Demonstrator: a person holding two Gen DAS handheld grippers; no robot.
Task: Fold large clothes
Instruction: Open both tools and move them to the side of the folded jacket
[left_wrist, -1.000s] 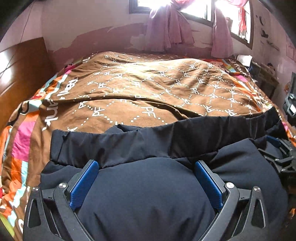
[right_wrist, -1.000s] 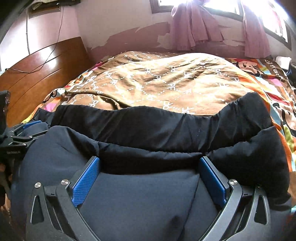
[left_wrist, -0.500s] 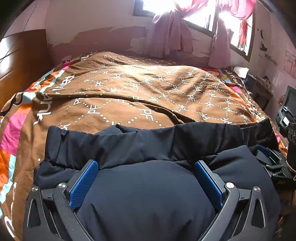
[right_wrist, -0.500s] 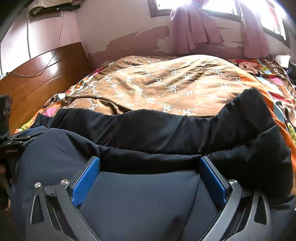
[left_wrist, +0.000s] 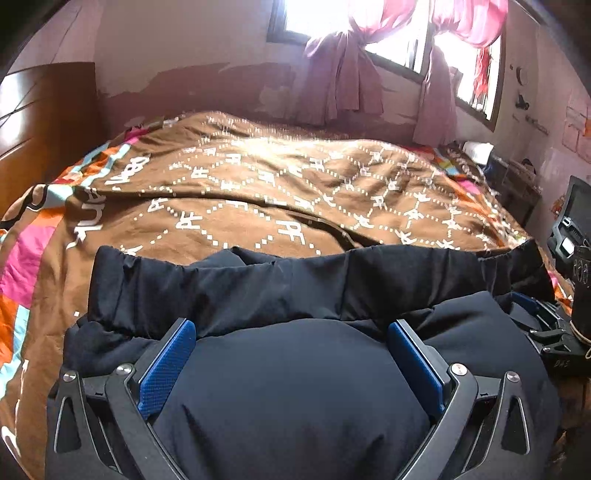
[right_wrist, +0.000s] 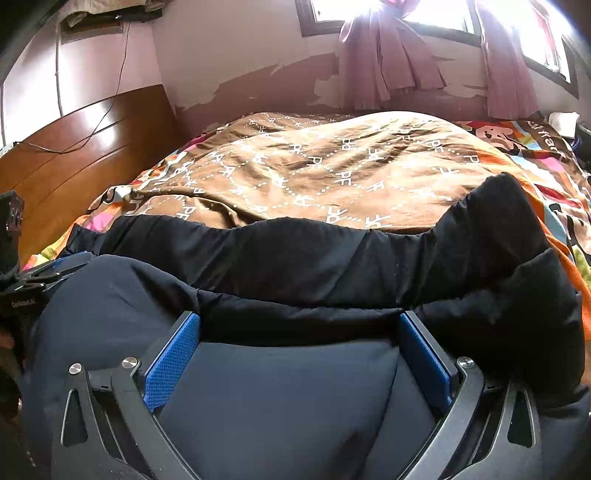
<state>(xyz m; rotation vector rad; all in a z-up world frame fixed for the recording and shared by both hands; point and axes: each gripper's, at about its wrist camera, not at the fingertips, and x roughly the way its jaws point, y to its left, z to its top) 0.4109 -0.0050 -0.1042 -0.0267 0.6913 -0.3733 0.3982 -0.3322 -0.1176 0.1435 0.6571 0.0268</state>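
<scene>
Left gripper (left_wrist: 290, 345) spread wide around puffy dark jacket (left_wrist: 295, 398), right gripper (right_wrist: 299, 339) likewise, jacket bulging between fingers

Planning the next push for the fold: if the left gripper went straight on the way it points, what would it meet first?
The puffy dark navy padded garment already bulges between the open left gripper fingers, so it meets more of that, probably the black gathered band just beyond, before the brown patterned quilt.

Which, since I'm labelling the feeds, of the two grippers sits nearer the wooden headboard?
The left gripper: the headboard rises at its end of the dark padded jacket; the right gripper sits opposite.
</scene>
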